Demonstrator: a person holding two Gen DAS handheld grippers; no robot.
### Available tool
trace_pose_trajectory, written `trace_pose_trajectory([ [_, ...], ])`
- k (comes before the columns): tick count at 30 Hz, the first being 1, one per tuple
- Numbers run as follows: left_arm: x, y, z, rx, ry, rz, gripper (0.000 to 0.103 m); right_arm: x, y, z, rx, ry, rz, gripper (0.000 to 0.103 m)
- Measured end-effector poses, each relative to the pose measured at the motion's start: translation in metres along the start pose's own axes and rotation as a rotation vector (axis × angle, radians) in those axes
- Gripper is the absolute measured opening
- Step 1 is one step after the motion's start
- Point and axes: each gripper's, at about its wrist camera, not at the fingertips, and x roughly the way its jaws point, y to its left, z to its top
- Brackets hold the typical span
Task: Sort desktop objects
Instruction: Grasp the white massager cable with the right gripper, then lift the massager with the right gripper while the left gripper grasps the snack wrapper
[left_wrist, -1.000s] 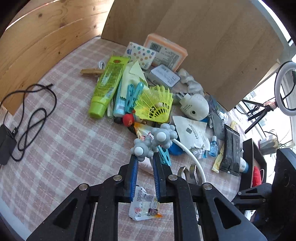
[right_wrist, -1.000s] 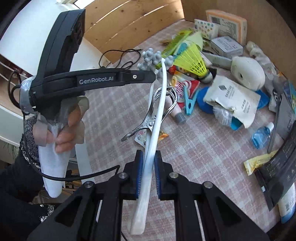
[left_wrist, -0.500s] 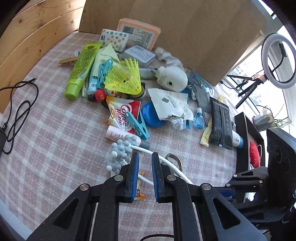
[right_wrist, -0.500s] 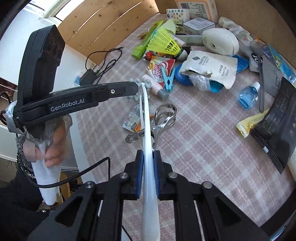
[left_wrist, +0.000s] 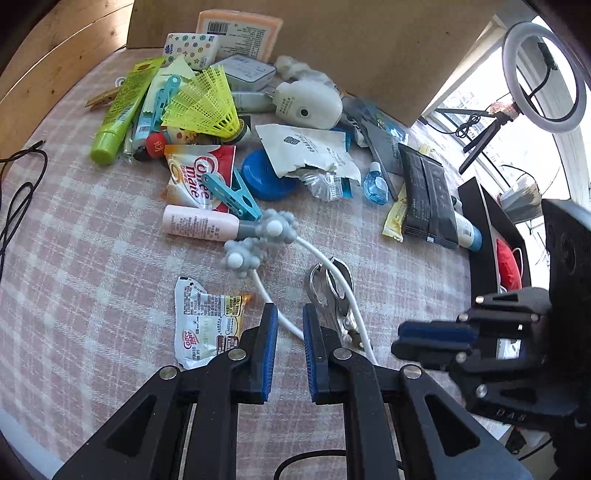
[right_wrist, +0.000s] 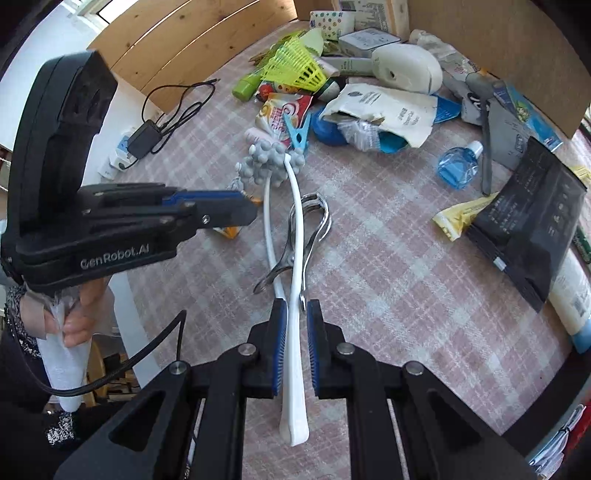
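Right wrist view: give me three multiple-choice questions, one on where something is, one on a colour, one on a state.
1. Where is the metal clip? A on the black packet; B under the massager's white arm; C beside the charger.
2. What colour is the shuttlecock? A yellow; B red; C blue.
3. The right gripper is: A open and empty; B shut on the massager's handle; C shut on the clip.
Answers: B, the arm crosses over it; A, its skirt is bright yellow; B, the pads pinch the white handle.
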Motion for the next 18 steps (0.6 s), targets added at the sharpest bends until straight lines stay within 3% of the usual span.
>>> trace_pose_trajectory([
  [7, 0.011, 0.008, -0.014, -0.007, 0.036, 0.013, 0.012, 0.006, 0.002, 0.036, 0.002, -0.033, -0.028, 0.016],
  [18, 0.011, 0.020, -0.014, -0.059, 0.020, -0.016, 0.012, 0.046, 0.012, 0.087, -0.041, 0.000, -0.064, 0.019],
])
